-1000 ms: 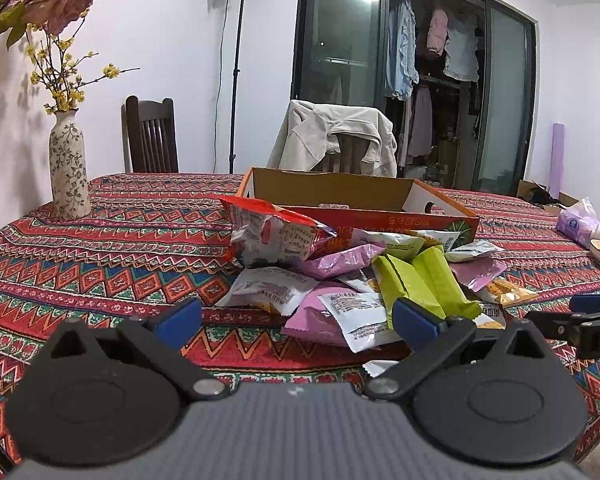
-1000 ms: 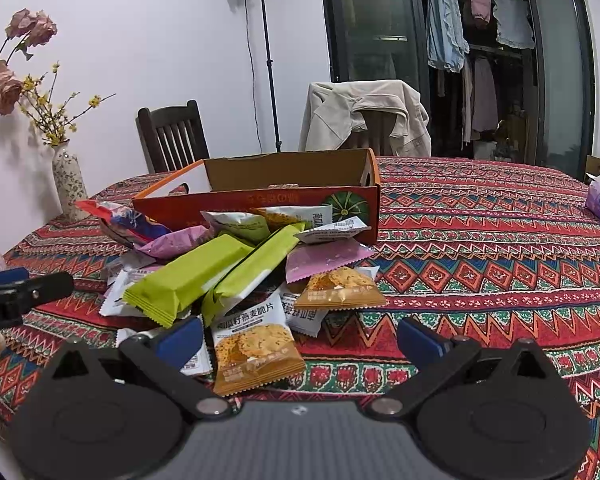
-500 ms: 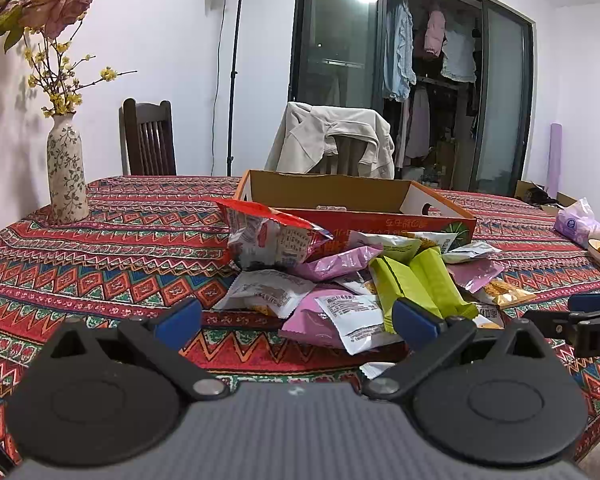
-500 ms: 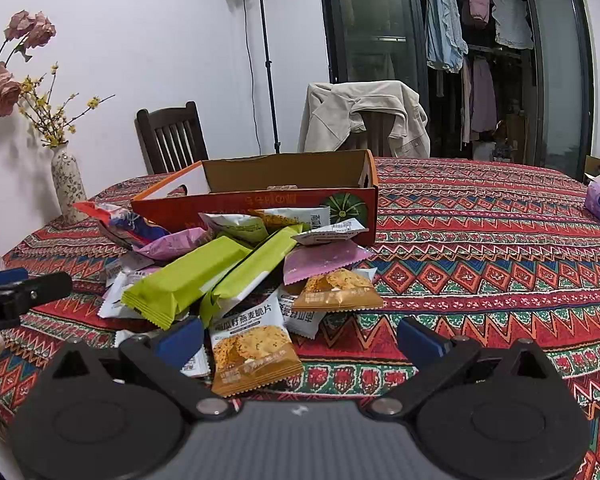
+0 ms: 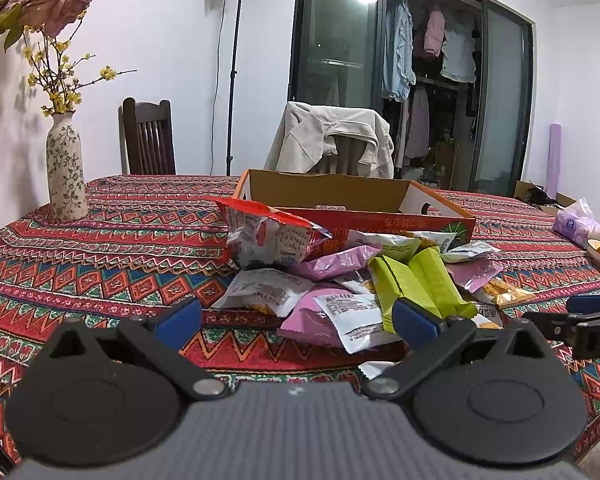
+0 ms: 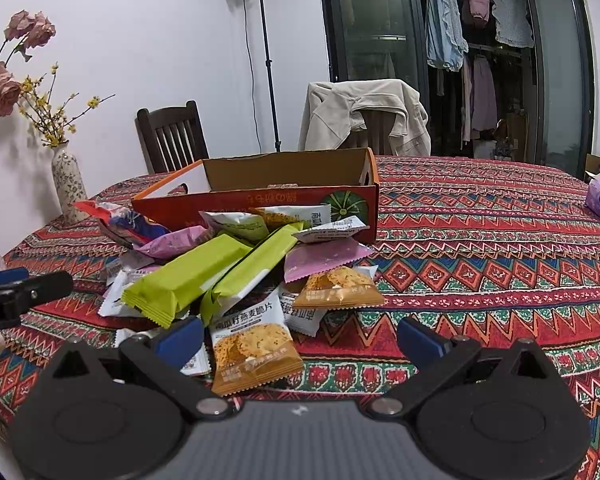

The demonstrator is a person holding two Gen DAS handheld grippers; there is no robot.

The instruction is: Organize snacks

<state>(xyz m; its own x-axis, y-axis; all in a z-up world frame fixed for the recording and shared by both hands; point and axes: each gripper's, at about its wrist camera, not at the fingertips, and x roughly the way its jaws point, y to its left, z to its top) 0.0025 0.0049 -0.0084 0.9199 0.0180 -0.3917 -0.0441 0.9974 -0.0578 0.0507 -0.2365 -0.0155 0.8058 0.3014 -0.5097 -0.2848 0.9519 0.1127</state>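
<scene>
Nearest: left gripper (image 5: 296,322) spread wide, grasping nothing; right gripper (image 6: 300,338) likewise splayed and unladen, just short of an orange cracker packet (image 6: 254,354). Beyond, on the patterned tablecloth (image 6: 480,248): heaped snack packets, two green bars (image 6: 204,276) on top. Behind the heap: open cardboard box (image 6: 268,196). Farther left: flowered vase (image 5: 64,172).

You see glossy foil snack packets (image 6: 188,276); a matt cardboard box (image 6: 260,200); woven patterned tablecloth (image 6: 480,240); a glazed ceramic vase (image 5: 64,176).
</scene>
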